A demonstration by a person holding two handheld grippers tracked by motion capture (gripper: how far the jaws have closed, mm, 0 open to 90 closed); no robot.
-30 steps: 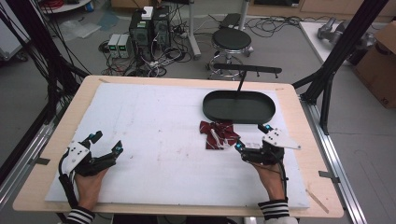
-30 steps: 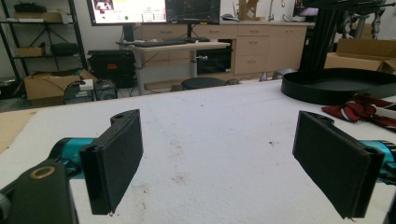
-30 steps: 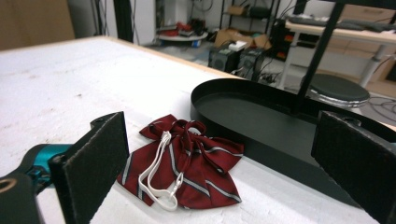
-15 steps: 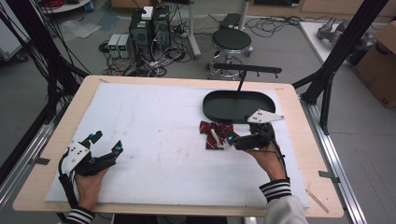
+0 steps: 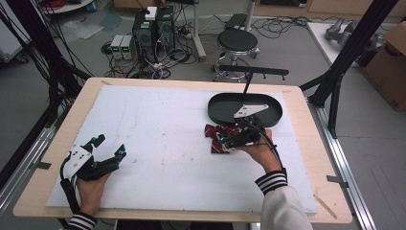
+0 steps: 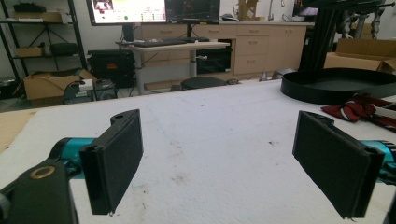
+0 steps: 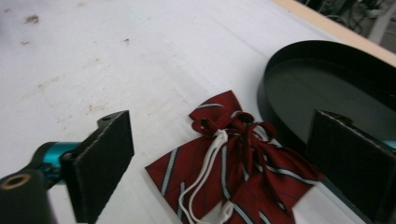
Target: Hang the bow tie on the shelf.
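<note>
Right hand-held gripper [image 7: 219, 163]: jaws wide, empty, straddling striped red bow tie [image 7: 233, 172] beside black tray [image 7: 327, 84]; best lowered, closing on knot. Left hand-held gripper [image 6: 233, 163]: open, empty.

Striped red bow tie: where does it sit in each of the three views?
High view: red bow tie right of centre, just below the black tray.
Left gripper view: far right edge, beneath the tray.
Right gripper view: bottom centre, left of the tray.
Shared landmark: the tray.
</note>
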